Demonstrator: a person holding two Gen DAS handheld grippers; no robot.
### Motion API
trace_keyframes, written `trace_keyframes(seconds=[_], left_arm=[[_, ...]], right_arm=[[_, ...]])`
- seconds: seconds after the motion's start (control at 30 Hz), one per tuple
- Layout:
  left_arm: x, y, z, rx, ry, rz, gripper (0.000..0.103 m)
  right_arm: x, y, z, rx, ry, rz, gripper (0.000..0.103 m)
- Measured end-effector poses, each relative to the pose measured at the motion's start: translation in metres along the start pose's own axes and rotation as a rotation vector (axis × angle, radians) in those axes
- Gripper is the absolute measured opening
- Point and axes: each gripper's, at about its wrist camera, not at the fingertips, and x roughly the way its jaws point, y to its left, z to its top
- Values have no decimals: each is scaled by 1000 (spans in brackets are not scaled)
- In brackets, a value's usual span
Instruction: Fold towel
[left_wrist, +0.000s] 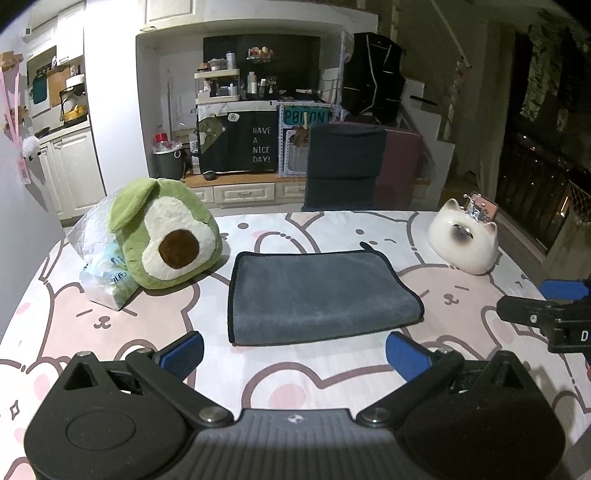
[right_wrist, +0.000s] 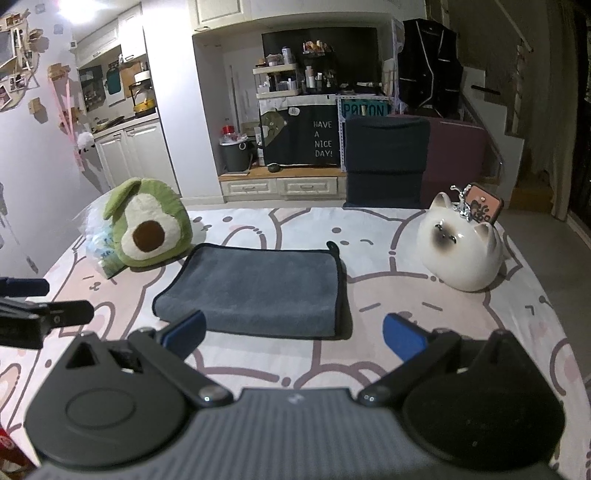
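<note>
Both claws, left (left_wrist: 295, 356) and right (right_wrist: 294, 338), spread, short of folded towel's (left_wrist: 321, 295) near edge.

Left gripper (left_wrist: 294, 352) and right gripper (right_wrist: 294, 336) hover side by side, jaws spread wide, holding nothing.

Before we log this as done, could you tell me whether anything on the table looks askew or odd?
Nothing stands out: the grey towel lies folded and flat on the tablecloth, its hanging loop sticking out at one far corner.
</note>
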Motion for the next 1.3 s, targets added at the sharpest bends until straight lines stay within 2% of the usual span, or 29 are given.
trace_keyframes(seconds=[0.47, 0.87, 1.3], left_arm=[[-36, -11, -20, 41, -33, -24, 103], [-53, -10, -44, 36, -14, -31, 103], [-84, -11, -66, 39, -71, -25, 103]], right_arm=[[-30, 6, -20, -28, -14, 15, 103], [-58, 15, -40, -68, -38, 14, 103], [-86, 22, -62, -83, -40, 33, 103]])
